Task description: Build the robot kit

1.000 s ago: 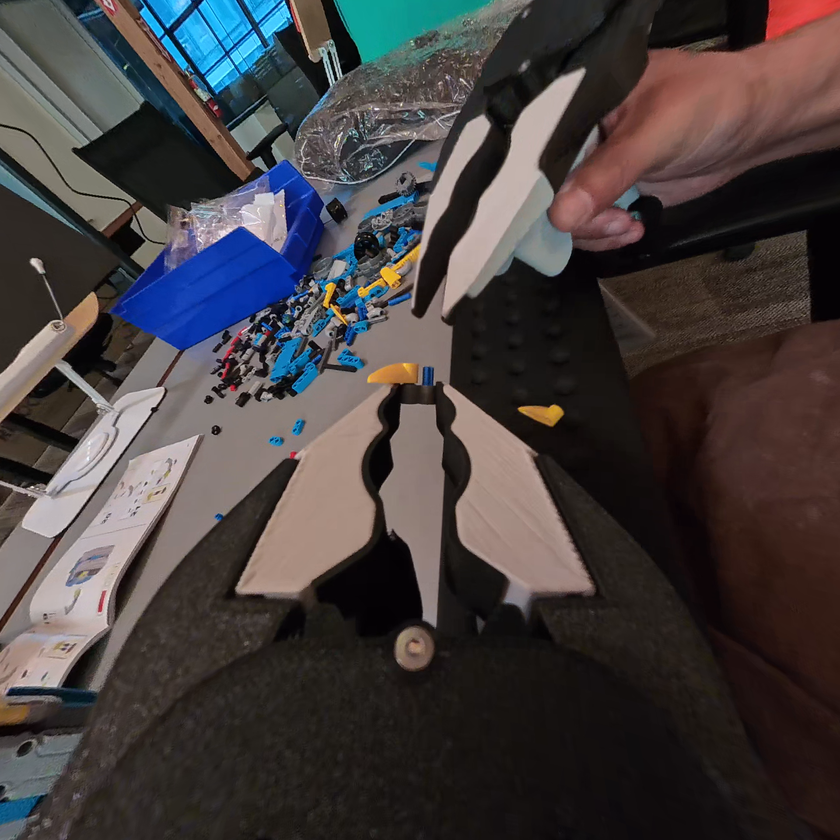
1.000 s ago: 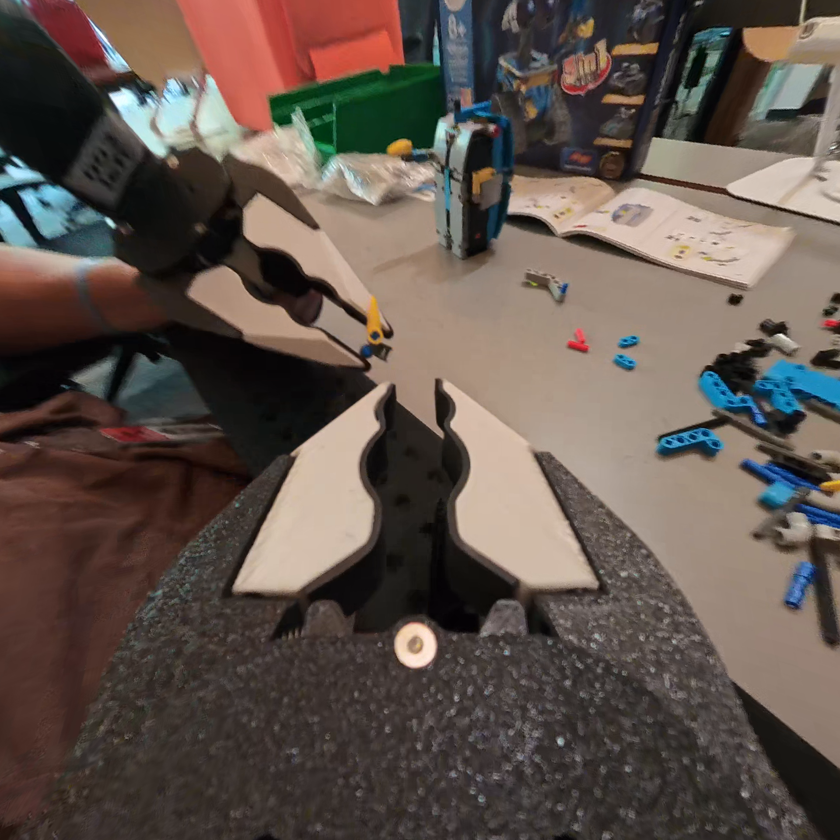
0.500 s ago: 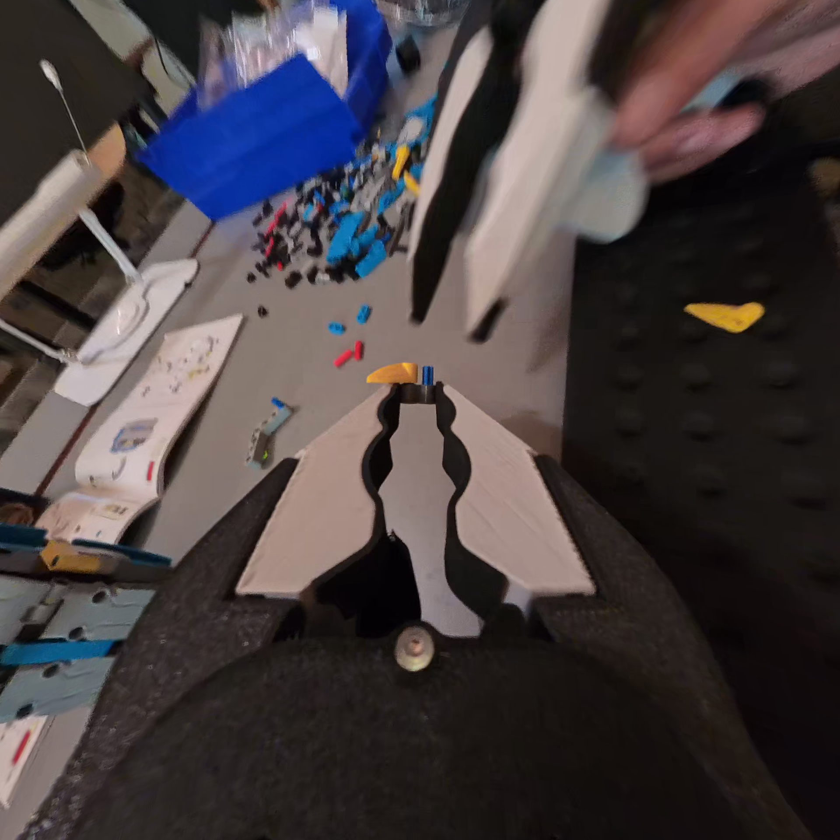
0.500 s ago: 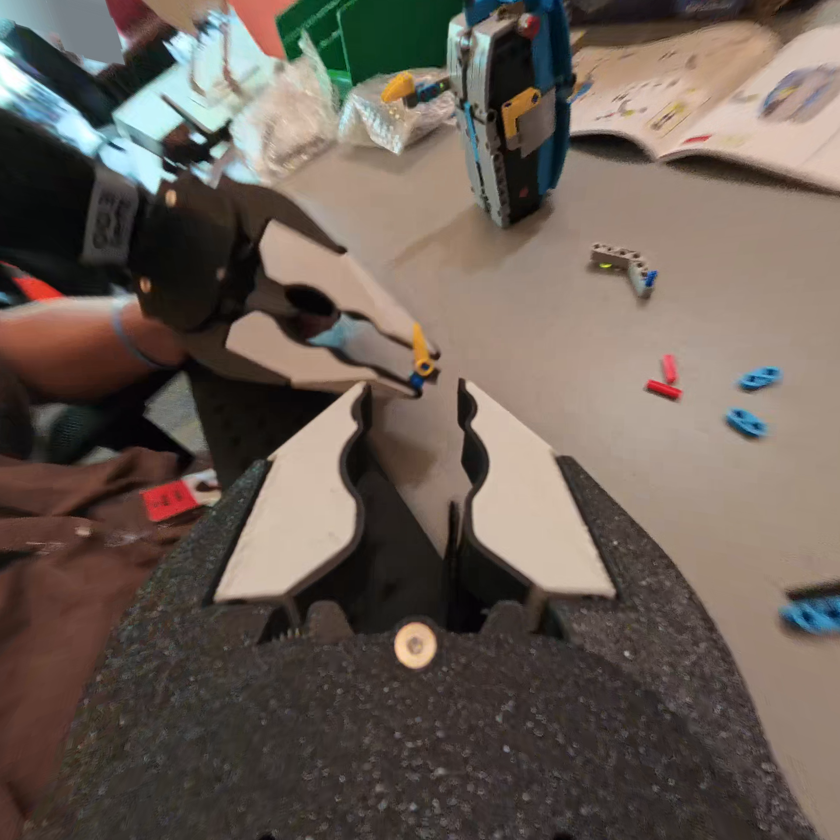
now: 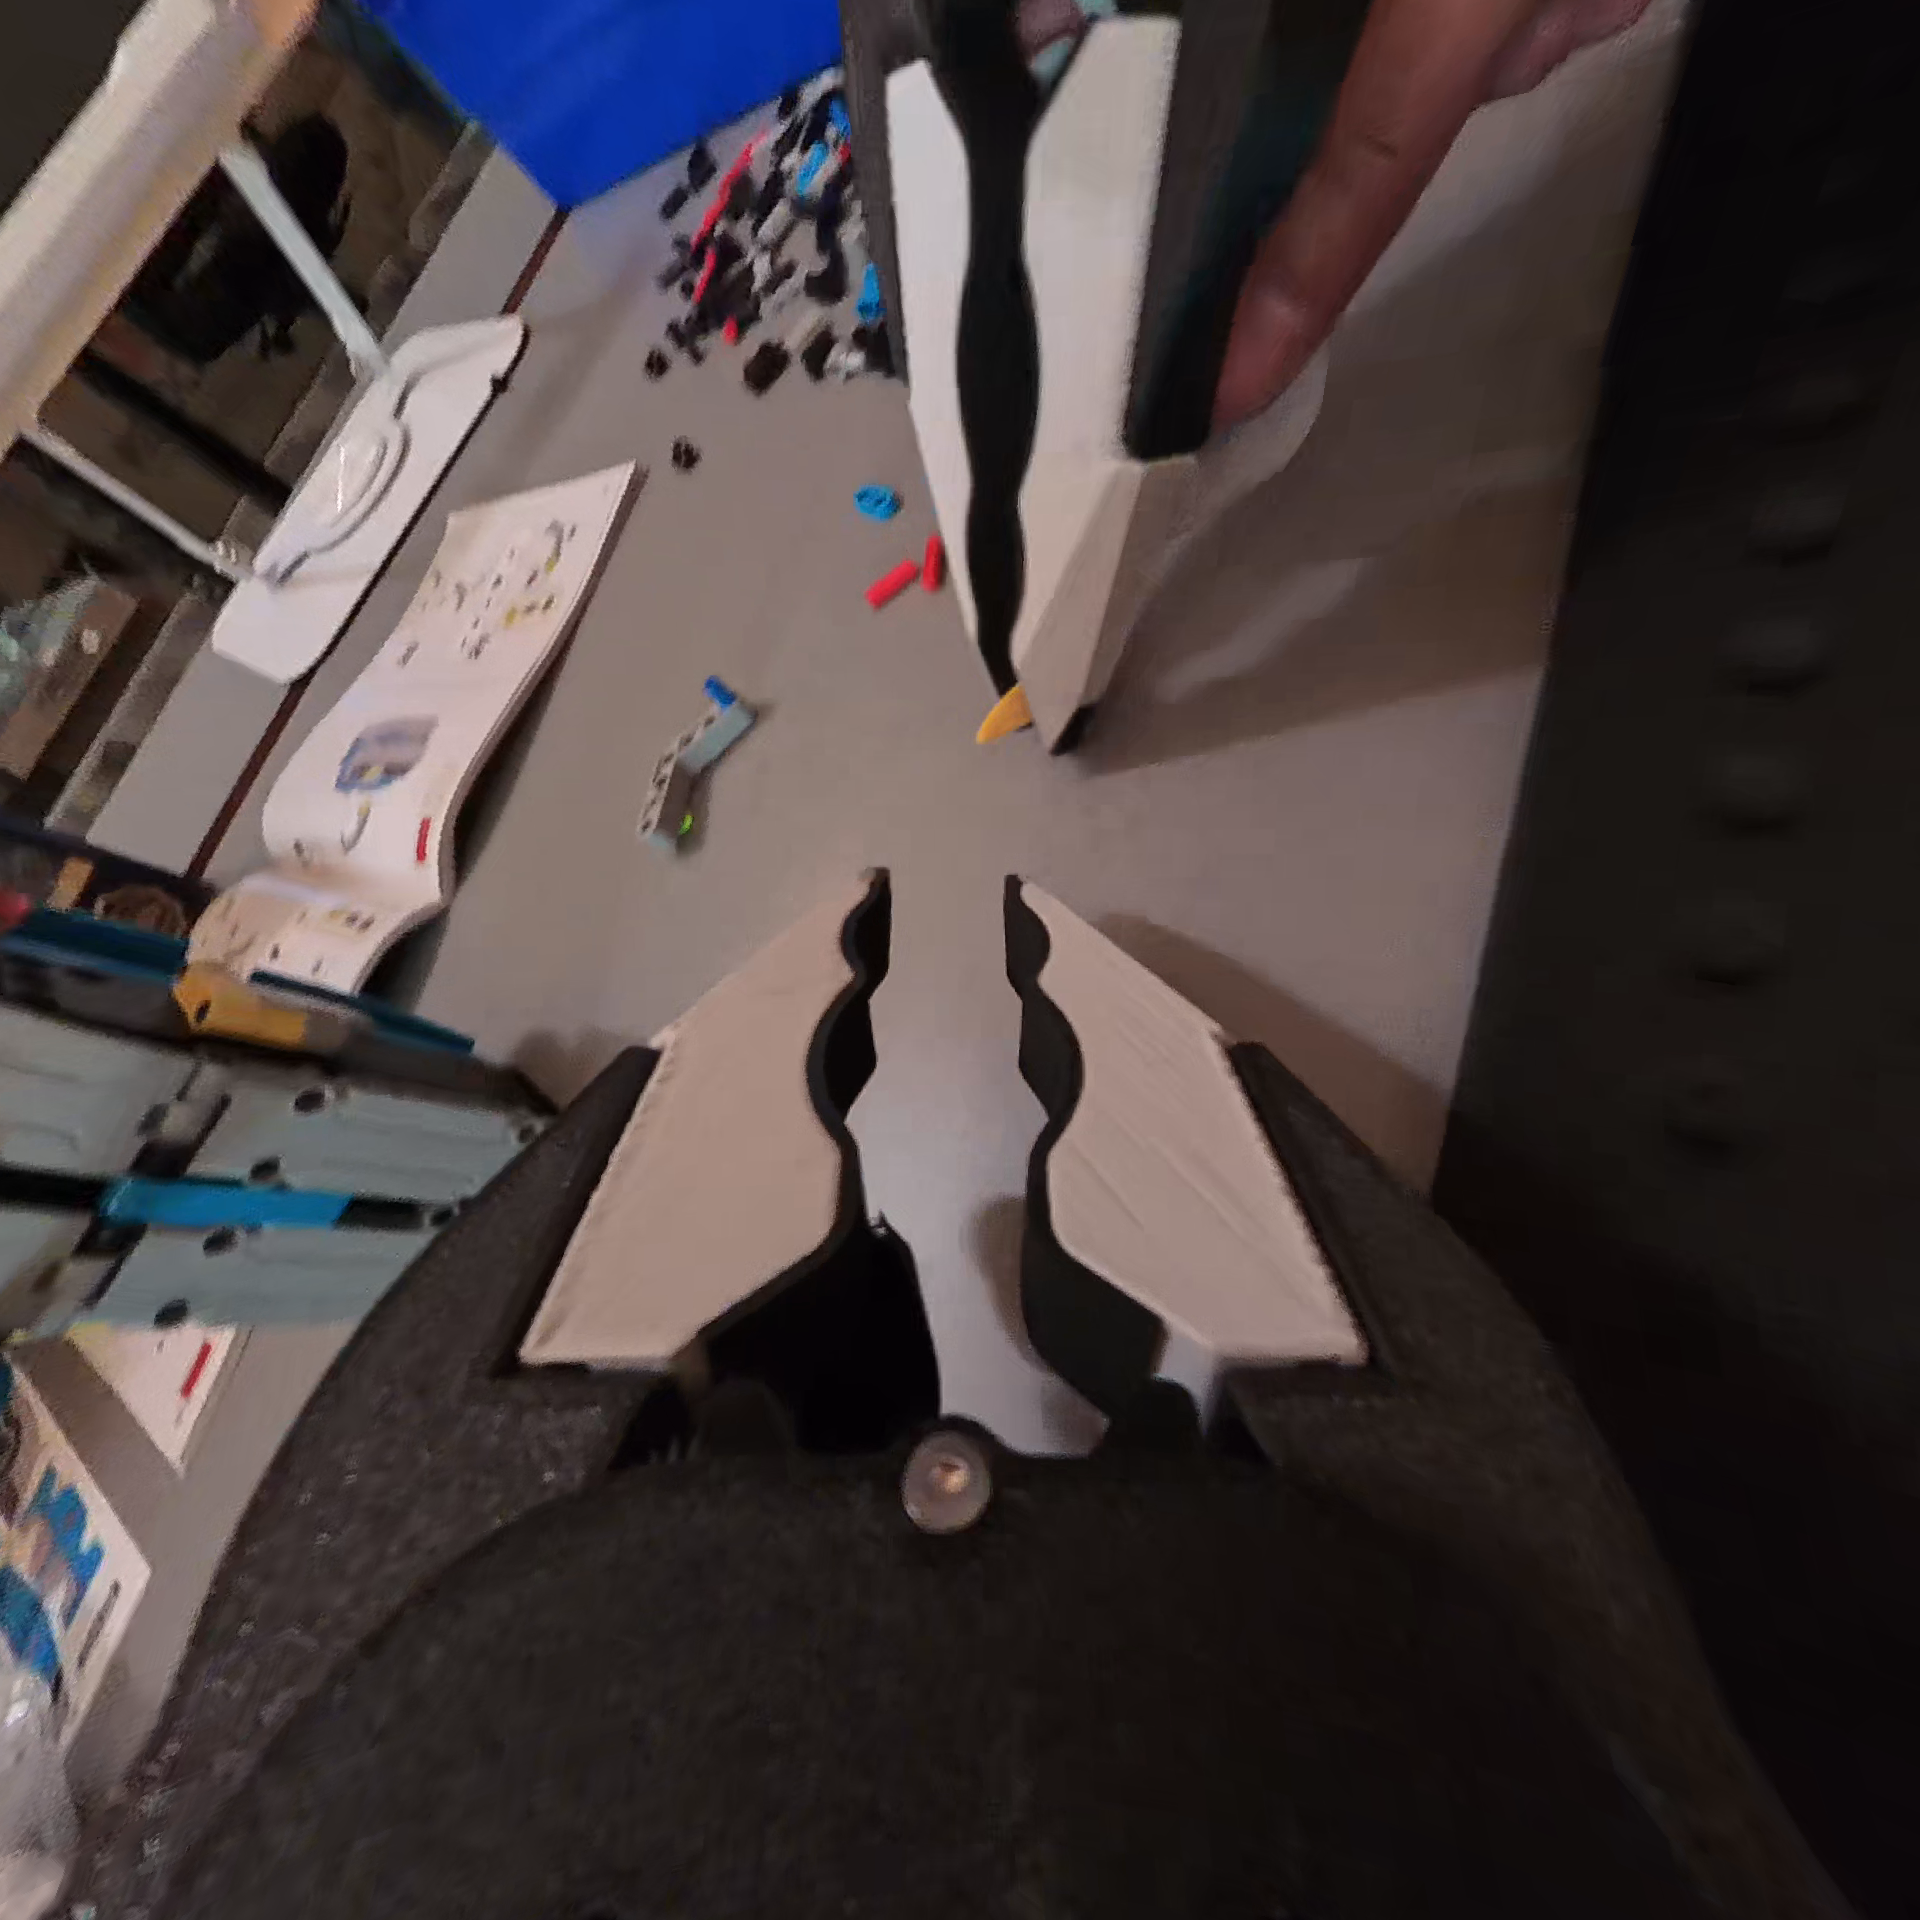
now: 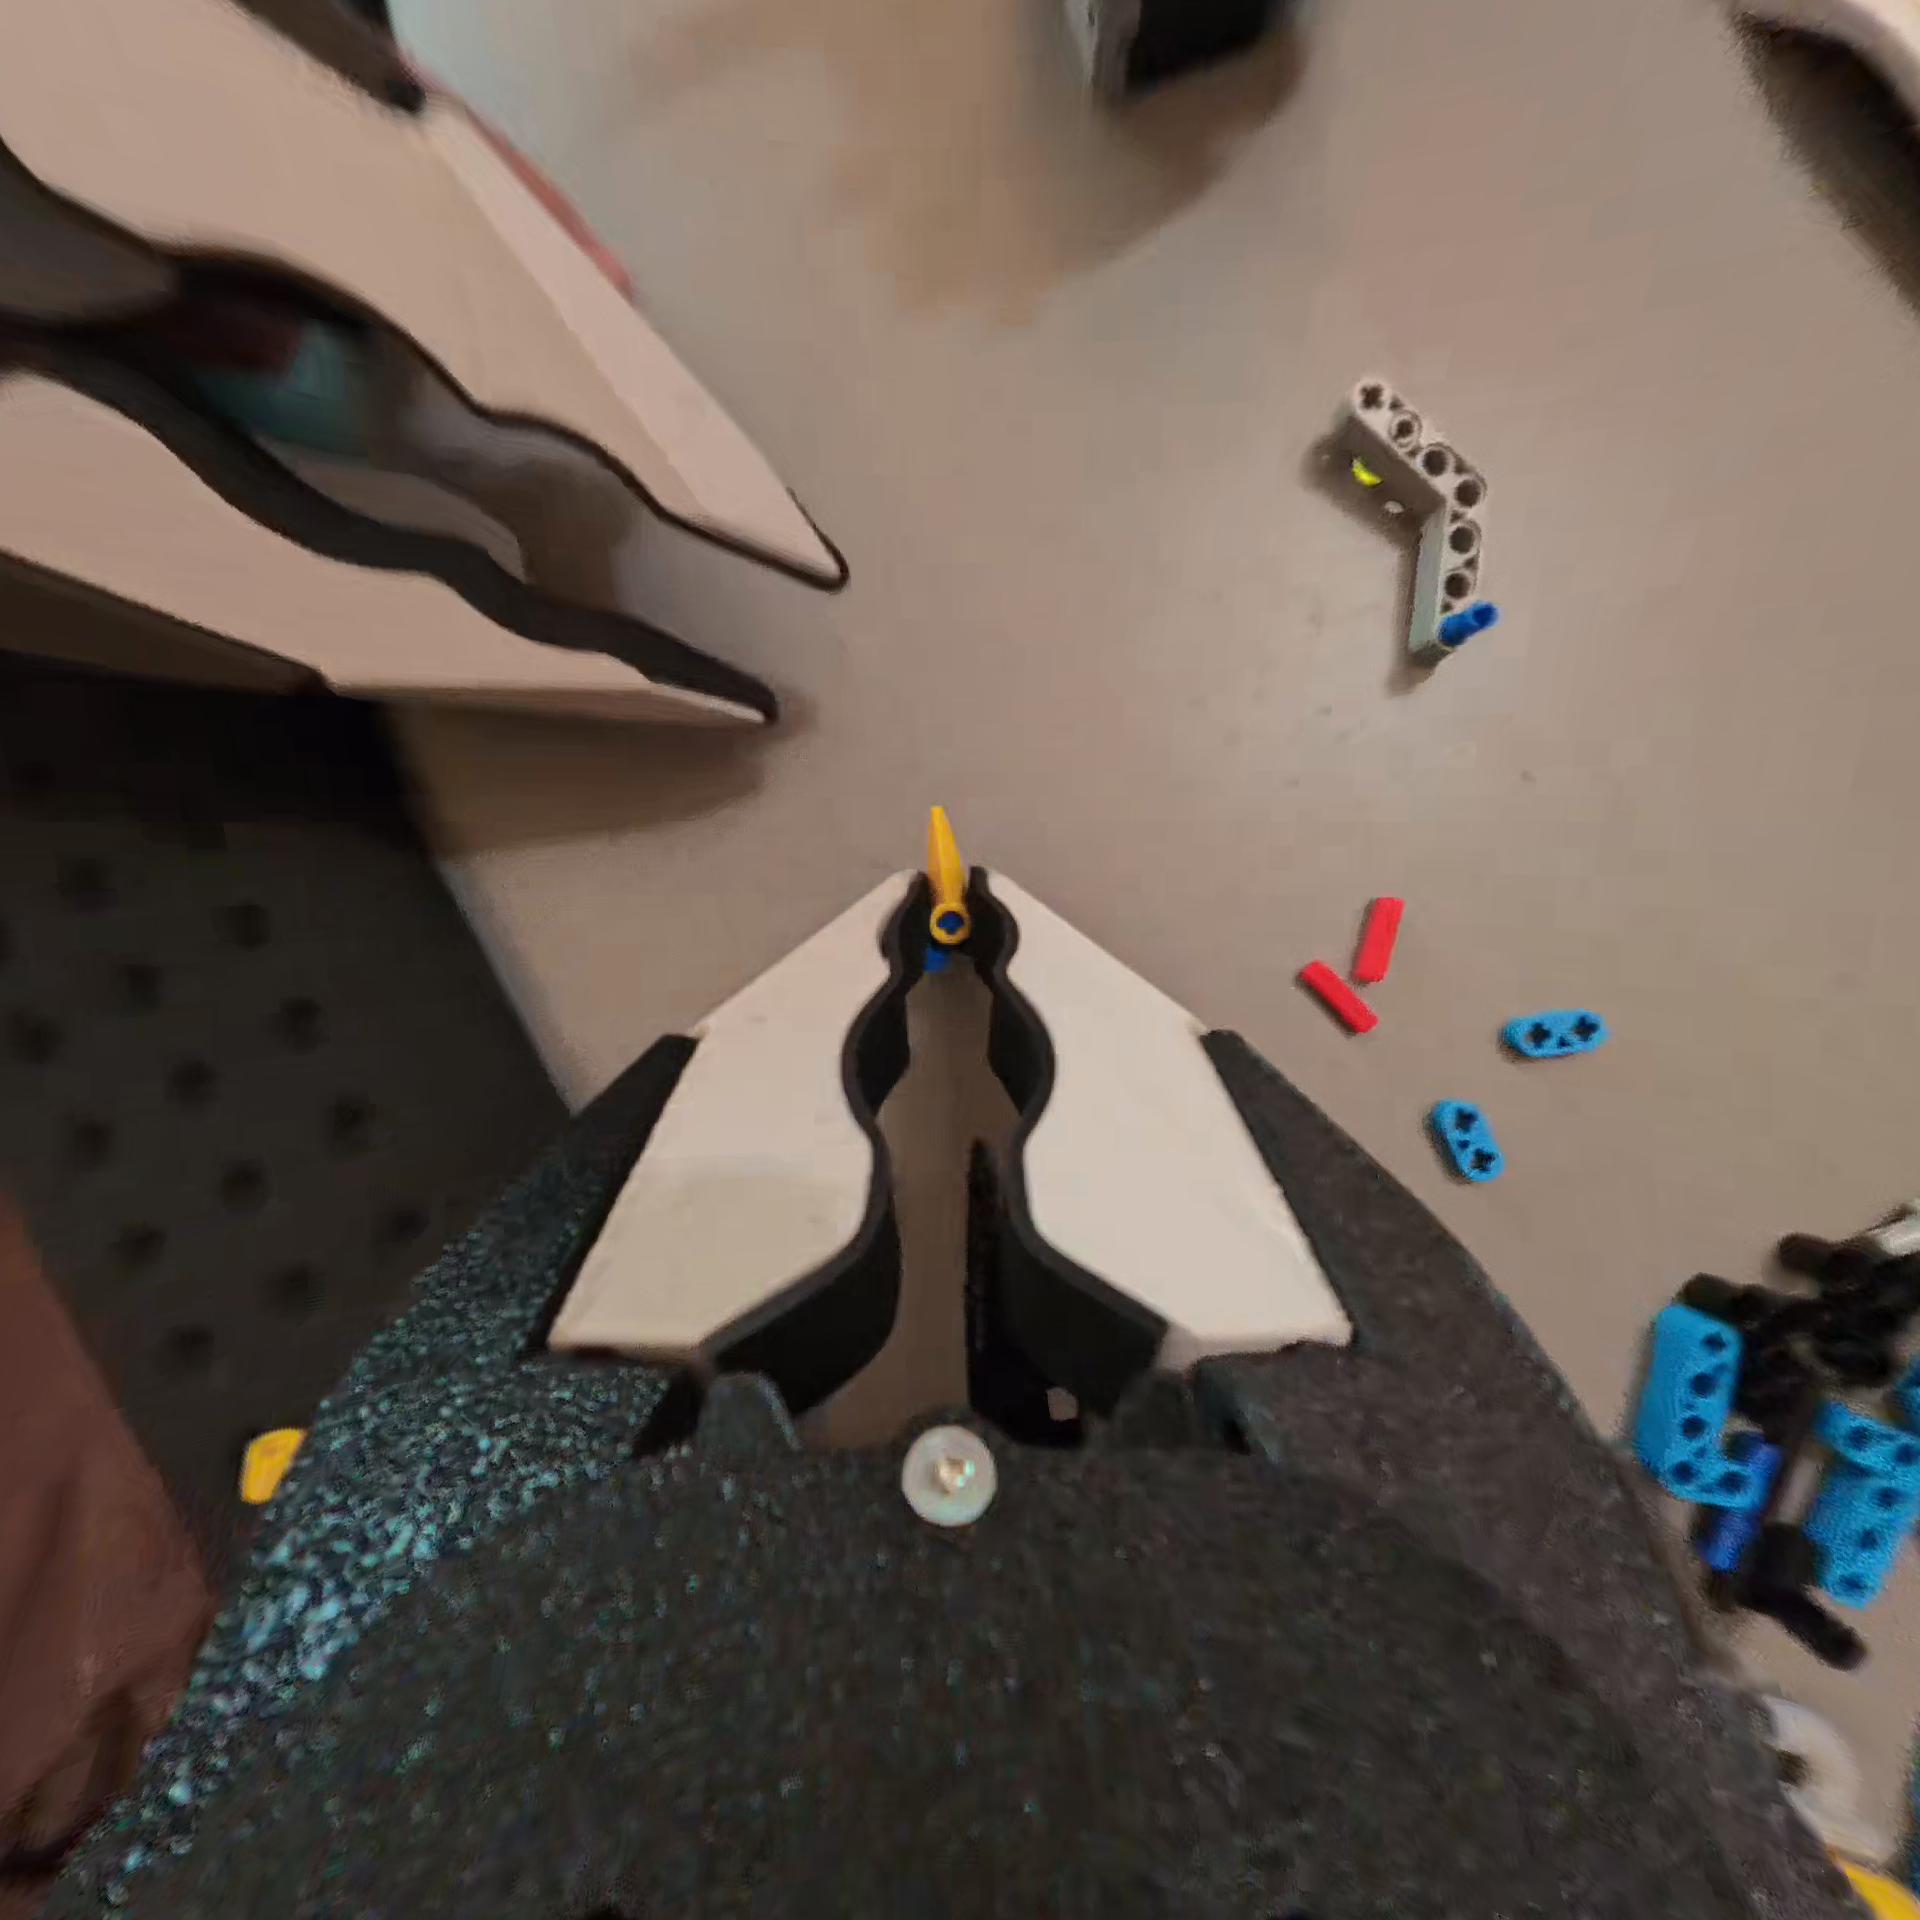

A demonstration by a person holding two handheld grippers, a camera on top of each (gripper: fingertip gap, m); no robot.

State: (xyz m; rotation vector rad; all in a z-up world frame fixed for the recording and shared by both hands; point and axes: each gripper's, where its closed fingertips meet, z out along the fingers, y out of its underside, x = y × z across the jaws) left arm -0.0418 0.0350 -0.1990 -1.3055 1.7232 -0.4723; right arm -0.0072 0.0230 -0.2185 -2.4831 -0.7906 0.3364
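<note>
The right gripper (image 6: 948, 883) is clenched on a small yellow curved piece (image 6: 943, 854) with a blue pin (image 6: 938, 954) through its base, pinched right at the fingertips and held just above the grey table (image 6: 1195, 260). The left gripper (image 5: 945, 883) is released, its jaws apart with nothing between them, and it hovers close by over the same stretch of table. To keep such a hold sound, the squeeze probably wants to stay even and the wrist level, since the piece sits at the very tip of the jaws and looks likely to twist or slip out under any sideways nudge (the grip covers little more than the pin end). Near the right gripper lie a grey angled beam (image 6: 1423, 520) with a blue peg in one end, two red pins (image 6: 1351, 971) and two small blue links (image 6: 1507, 1081); a heap of blue and black parts (image 6: 1787, 1423) sits at the right edge. A black studded mat (image 6: 208, 1039) borders the table, with another yellow piece (image 6: 268, 1463) on it. In the left wrist view an open instruction booklet (image 5: 436, 707), a blue bin (image 5: 623, 94), a white lamp base (image 5: 364, 488) and a part-built blue and grey model (image 5: 229, 1174) stand farther along the table.
</note>
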